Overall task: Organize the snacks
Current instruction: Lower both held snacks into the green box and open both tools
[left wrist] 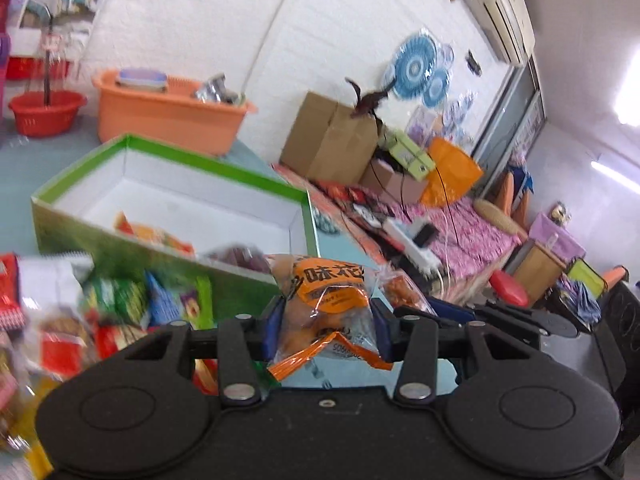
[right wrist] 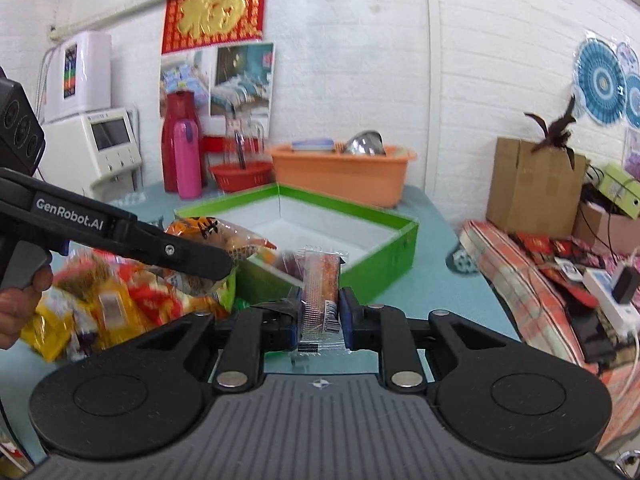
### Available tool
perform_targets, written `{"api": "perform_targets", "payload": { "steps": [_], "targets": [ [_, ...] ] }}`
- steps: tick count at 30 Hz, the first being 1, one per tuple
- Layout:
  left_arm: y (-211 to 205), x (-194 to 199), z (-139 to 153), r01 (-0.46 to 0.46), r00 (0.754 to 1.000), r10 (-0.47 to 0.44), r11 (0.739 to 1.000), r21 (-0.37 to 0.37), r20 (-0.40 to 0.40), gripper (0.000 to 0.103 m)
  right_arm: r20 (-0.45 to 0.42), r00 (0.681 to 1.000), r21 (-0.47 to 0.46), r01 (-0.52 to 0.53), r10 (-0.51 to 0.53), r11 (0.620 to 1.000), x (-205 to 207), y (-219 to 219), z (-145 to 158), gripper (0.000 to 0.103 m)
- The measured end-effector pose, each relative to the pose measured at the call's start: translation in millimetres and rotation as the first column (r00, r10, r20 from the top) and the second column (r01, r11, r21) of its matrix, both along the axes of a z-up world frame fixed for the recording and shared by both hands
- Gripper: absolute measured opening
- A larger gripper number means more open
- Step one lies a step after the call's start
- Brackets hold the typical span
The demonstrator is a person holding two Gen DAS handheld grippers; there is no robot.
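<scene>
Left of the left gripper's fingers (left wrist: 276, 316), the snack pile (left wrist: 100, 312) is smeared by blur — labels unreadable; the hand (right wrist: 16, 312) is cut off by the frame edge.

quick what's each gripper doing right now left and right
Left gripper: closed on an orange snack bag.
Right gripper: closed on a clear-wrapped snack bar.

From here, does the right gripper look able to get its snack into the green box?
Probably yes. The right gripper is shut on a slim clear-wrapped snack, and the green box lies open-topped just ahead with bare white floor; nothing stands between.
</scene>
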State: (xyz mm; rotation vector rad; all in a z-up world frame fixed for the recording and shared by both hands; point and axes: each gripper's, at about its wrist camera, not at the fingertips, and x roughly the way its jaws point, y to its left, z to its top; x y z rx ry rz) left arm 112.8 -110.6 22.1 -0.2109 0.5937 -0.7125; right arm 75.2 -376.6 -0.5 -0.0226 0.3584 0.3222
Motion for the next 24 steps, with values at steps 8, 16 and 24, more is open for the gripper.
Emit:
{"api": "perform_targets", "payload": {
  "steps": [8,16,24],
  "targets": [
    [6.7,44.7,22.7,-0.098,0.995,0.098,0.995,-0.019,0.030,0.077,0.030,1.000,-0.006,-0.008,0.008,1.000,43.6,19.0,11.0,0.034],
    [-0.7,91.3,3.7,-0.134,0.991,0.134,0.991,-0.005,-0.011,0.077,-0.021,1.000,0.005,0.019,-0.019,1.000,89.7,23.6,-6.5,0.034],
    [-5.3,118.2,-22.4,-0.147,0.987,0.149,0.989,0.031,-0.060,0.088,-0.023,1.000,-0.003,0.009,-0.009,1.000,113.8,33.9,-21.4,0.041]
  ]
}}
